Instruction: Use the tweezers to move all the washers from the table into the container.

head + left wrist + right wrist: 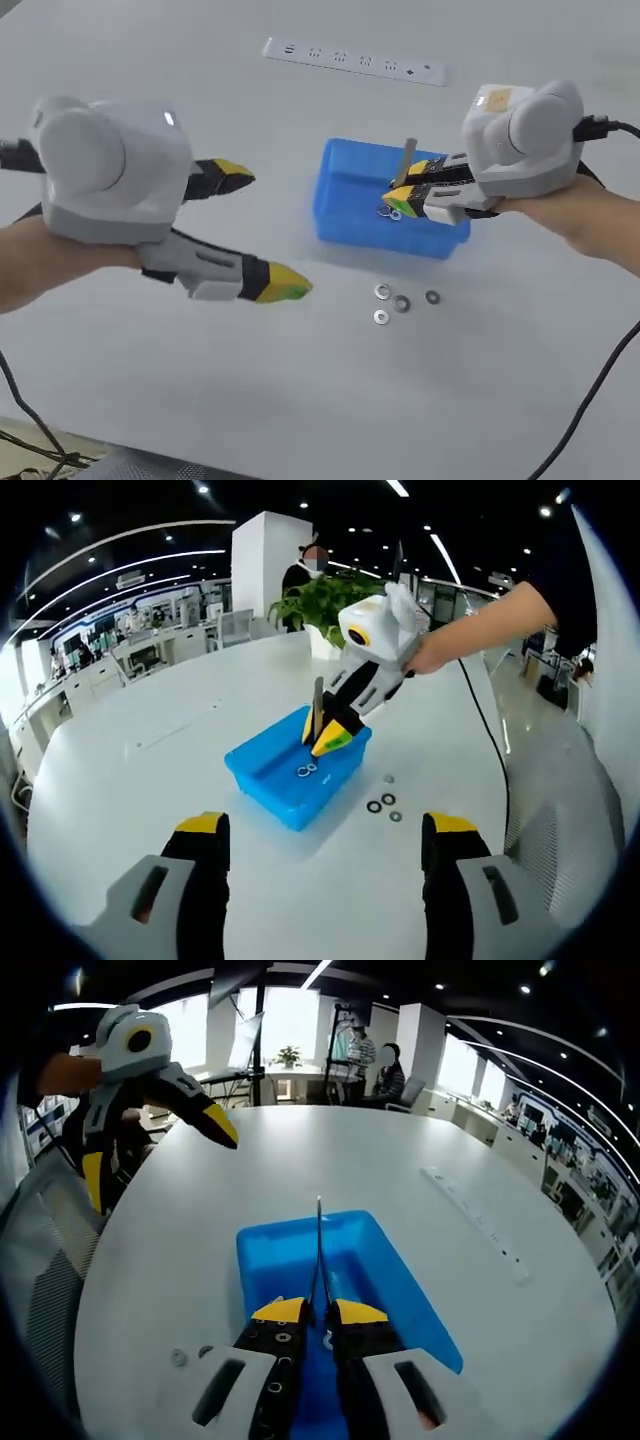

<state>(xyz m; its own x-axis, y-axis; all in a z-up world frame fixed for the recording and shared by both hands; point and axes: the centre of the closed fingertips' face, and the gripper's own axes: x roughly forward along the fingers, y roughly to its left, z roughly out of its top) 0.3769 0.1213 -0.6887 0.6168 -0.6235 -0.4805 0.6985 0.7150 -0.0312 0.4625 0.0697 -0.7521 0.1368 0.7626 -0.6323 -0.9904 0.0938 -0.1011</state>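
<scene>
Tweezers [408,160] over container [345,205]; power strip [355,62] beyond, washers [402,303] nearby

I find nothing I can read. The pale sticker [497,98] on my right gripper [405,186] is a blur (yellowish, no letters to make out), and the small dark marks along the power strip [355,62] are too tiny to tell as words or numbers.

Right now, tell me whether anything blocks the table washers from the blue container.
Nothing visible does: the washers lie on bare table beside the container, apart from its near wall.
</scene>
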